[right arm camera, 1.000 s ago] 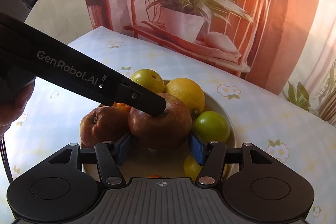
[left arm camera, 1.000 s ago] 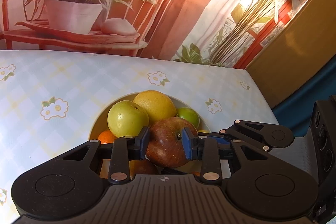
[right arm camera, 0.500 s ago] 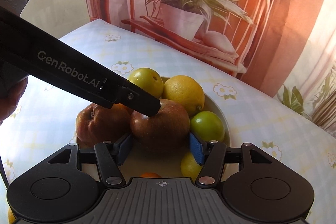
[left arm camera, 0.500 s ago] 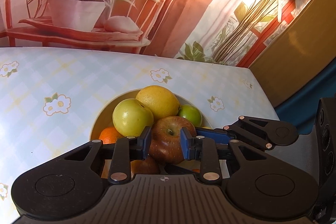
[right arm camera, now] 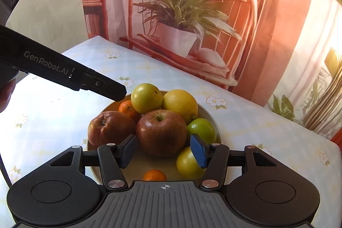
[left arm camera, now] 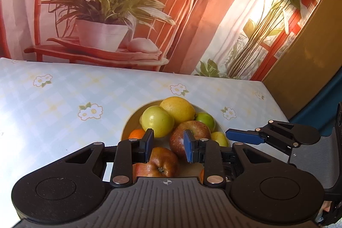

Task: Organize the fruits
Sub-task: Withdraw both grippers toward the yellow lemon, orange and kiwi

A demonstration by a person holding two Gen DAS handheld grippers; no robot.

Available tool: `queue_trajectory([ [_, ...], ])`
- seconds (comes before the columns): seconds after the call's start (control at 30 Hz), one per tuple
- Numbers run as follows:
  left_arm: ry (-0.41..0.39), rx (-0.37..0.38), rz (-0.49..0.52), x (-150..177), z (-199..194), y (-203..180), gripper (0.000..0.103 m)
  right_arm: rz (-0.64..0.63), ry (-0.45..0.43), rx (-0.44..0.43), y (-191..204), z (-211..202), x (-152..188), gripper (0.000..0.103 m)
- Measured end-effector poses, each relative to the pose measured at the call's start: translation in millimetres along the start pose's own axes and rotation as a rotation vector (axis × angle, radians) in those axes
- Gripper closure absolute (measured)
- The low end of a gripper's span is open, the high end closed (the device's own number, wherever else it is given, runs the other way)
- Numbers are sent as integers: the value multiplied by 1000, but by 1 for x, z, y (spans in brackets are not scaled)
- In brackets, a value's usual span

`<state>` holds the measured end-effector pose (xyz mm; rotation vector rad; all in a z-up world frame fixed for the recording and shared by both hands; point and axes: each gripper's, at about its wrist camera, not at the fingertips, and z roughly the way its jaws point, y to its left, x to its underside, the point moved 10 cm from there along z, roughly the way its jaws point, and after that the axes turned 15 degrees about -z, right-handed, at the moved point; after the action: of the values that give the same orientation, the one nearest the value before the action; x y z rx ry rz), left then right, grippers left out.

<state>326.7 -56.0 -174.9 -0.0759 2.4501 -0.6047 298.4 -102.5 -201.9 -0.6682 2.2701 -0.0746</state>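
A pale plate on the flowered tablecloth holds a pile of fruit. Two red apples lie in front, with a yellow-green apple, a big yellow citrus, a green lime and small tangerines around them. My right gripper hovers open just short of the middle red apple and touches nothing. My left gripper hangs above the red apples, jaws narrow but apart and empty. Its finger shows from the side above the plate's left rim.
A printed backdrop of a chair and potted plant stands along the table's far edge. The table's right edge drops off near the plate. Bare tablecloth stretches to the left. A hand holds the left gripper.
Both grippers have drawn back and up from the fruit. The left jaws, earlier at the sides of the middle red apple, narrowed a little and came off it. The apple stayed on the plate.
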Motion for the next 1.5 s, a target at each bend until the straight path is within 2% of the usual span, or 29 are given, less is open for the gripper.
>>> queue_trajectory([
  [0.23, -95, -50, 51, 17, -41, 5, 71, 124, -108, 32, 4, -39, 9, 51],
  [0.57, -158, -87, 81, 43, -84, 17, 70, 270, -199, 62, 17, -80, 35, 52],
  [0.87, -152, -93, 67, 73, -103, 27, 70, 350, -197, 40, 42, -98, 59, 52],
  [1.03, -143, -82, 37, 86, -110, 30, 70, 350, -168, 24, 55, -101, 69, 52],
  [1.5, -137, -67, -5, 114, -121, 39, 70, 265, -113, -34, 102, -106, 69, 52],
])
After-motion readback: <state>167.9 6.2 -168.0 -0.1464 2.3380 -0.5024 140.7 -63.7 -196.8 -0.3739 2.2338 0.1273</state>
